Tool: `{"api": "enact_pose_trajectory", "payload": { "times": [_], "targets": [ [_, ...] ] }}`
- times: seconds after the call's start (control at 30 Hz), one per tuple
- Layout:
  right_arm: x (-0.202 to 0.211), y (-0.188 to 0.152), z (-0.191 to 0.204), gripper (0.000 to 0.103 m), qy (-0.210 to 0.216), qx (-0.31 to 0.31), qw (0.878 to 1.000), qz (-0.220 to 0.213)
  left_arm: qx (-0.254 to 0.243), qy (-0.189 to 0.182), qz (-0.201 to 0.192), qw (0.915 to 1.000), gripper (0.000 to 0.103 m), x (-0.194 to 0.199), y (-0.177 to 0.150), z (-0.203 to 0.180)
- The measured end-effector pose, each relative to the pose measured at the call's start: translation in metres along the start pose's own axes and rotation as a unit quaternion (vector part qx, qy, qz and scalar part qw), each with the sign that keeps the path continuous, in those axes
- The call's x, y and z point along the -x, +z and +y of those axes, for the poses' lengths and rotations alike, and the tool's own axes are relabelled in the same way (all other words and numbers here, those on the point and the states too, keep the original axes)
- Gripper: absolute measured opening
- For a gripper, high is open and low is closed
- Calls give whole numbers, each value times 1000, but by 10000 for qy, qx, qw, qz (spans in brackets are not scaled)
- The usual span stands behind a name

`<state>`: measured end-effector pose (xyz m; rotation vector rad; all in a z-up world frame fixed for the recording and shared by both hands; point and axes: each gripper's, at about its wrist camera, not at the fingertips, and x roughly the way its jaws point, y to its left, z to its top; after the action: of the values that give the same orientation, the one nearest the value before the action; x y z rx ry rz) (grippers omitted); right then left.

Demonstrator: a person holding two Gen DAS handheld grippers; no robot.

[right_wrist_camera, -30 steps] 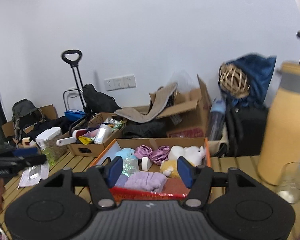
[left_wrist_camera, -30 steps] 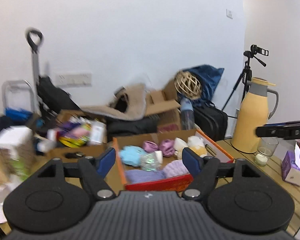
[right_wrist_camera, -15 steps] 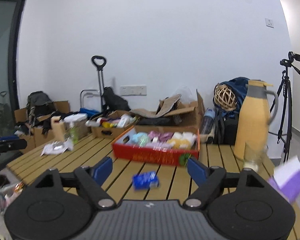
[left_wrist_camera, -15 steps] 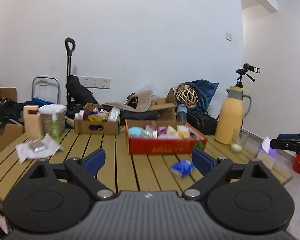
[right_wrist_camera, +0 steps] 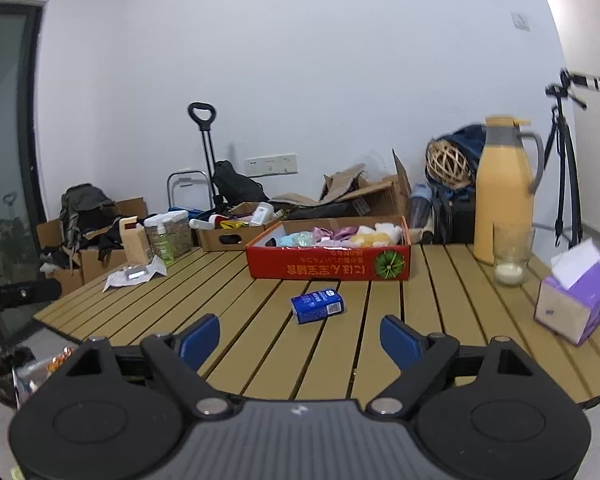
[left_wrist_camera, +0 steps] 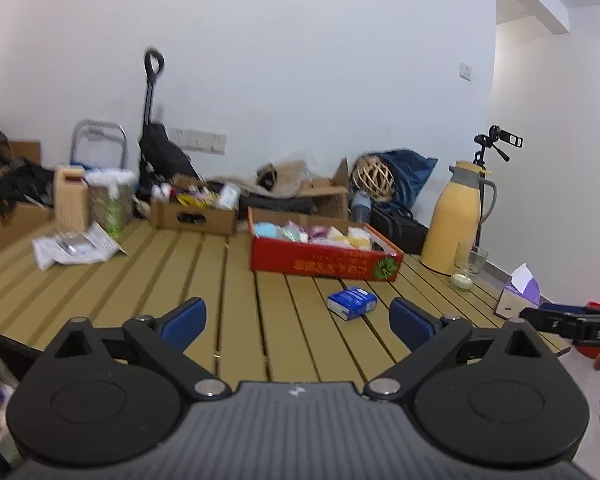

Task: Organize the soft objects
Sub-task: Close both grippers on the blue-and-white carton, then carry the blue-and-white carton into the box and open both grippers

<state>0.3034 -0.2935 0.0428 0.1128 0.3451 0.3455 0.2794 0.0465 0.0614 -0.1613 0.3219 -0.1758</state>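
Currently both tongs are spread with nothing between the jaws. My left gripper [left_wrist_camera: 296,318] has just been opening, and its jaws now stand at their widest; my right gripper [right_wrist_camera: 300,336] has also just been opening, though the last half second adds almost nothing.

Both grippers sit at the near edge of the table [right_wrist_camera: 228,280] and point slightly down across the slats. I judge this a standoff position: it keeps the whole work area in both wrist views before I pick a target.

The soft things [right_wrist_camera: 340,234] lie in the red box [right_wrist_camera: 328,268] at the far middle of the table. The box walls hold the pile together, which suits items that slump or roll.

A blue pack [right_wrist_camera: 317,306] lies alone on the slats, between the box and my grippers, well apart from both. It is probably the next item to sort, and wide jaws suit its width.

At the right, the tissue box [right_wrist_camera: 574,310] stands near the table edge, with the flask [right_wrist_camera: 502,196] and glass [right_wrist_camera: 510,258] farther back. I must route around these.
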Motion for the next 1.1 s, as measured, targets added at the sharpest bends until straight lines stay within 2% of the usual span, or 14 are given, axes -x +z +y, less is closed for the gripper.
{"api": "enact_pose_trajectory", "payload": {
  "times": [0.1,0.2,0.3,0.37,0.47,0.53,0.6,0.67,0.73,0.8,0.83,0.9,0.97,1.1],
  "targets": [
    [-30,0,-11,85,-47,-145,9999,79,102,-158,301,9994,100,-46,-1,-2],
    [-66,4,-23,78,-96,-339,9993,133,221,-200,643,9975,95,-107,0,-9],
    [-113,11,-40,72,-61,-551,9980,306,306,-527,969,9934,86,-168,1,-13],
    [-146,16,-50,66,-20,-620,9970,465,317,-645,1237,9897,70,-213,3,-16],
    [-202,24,-62,60,-13,-668,9955,678,454,-712,1656,9826,56,-272,4,-16],
    [-238,29,-69,55,-3,-721,9941,816,521,-904,1754,9790,55,-299,3,-16],
    [-267,32,-76,52,86,-828,9923,917,649,-1179,1794,9745,56,-320,-2,-14],
    [-291,32,-85,47,189,-958,9900,1020,944,-1232,1871,9700,54,-335,-13,-7],
    [-308,27,-90,41,286,-1072,9877,1101,1075,-1174,1909,9686,45,-341,-17,-4],
    [-321,17,-97,28,457,-1426,9808,1247,1152,-1178,1715,9713,43,-341,-16,-1],
    [-325,11,-101,17,525,-1713,9746,1347,1174,-1106,1729,9717,33,-343,-16,-2],
    [-321,5,-103,18,708,-2083,9655,1391,1249,-1033,1790,9704,29,-347,-16,1],
    [-314,4,-99,18,823,-1923,9683,1364,1330,-1050,1798,9690,29,-347,-15,3],
    [-318,0,-101,24,822,-2003,9659,1420,1301,-1032,1800,9695,29,-349,-15,1]
  ]
}}
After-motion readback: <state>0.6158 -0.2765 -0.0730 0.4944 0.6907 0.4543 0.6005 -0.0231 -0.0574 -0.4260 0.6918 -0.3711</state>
